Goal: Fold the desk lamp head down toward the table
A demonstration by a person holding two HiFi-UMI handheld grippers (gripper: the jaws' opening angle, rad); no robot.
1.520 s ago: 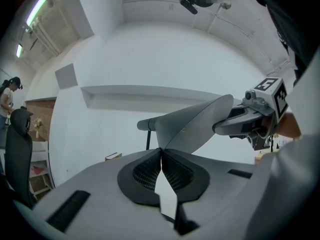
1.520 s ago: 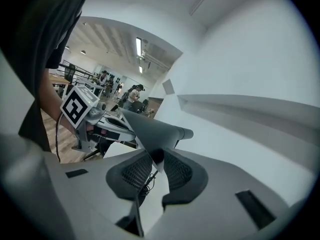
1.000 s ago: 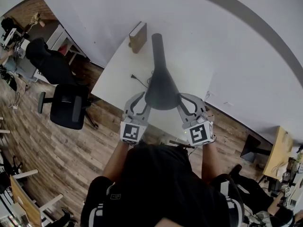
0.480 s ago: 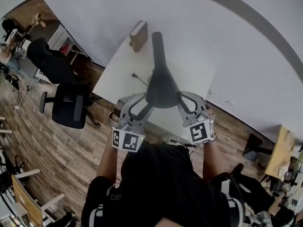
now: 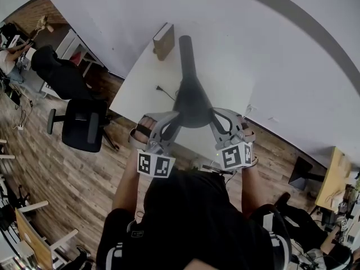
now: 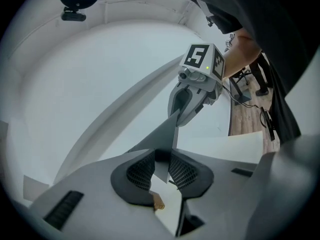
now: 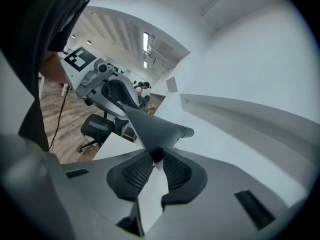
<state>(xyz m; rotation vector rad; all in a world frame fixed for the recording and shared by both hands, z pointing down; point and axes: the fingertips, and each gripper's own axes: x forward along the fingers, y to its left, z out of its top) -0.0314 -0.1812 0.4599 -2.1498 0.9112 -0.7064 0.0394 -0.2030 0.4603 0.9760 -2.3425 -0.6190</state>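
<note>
In the head view the dark grey cone-shaped lamp head [image 5: 192, 103] hangs over the white table [image 5: 140, 89], and its stem [image 5: 185, 55] runs away from me. My left gripper [image 5: 173, 121] grips the head's left rim. Its jaws have just been closing, and in the left gripper view the thin rim [image 6: 155, 144] sits pinched between the ribbed pads [image 6: 140, 170]. My right gripper [image 5: 212, 118] holds the opposite rim. The right gripper view shows the lamp head [image 7: 150, 126] wedged between that gripper's pads [image 7: 175, 170]. Each gripper view shows the other gripper across the head: the right gripper [image 6: 187, 104] and the left gripper [image 7: 117, 96].
A brown box [image 5: 163, 41] stands at the table's far edge against the white wall. A black cable [image 5: 164, 94] lies on the table left of the lamp. A black office chair [image 5: 84, 125] stands on the wooden floor to the left.
My left gripper has rolled about its own line and shifted slightly outward, so its marker cube now sits lower and further left. The right gripper and the lamp head have barely moved.
</note>
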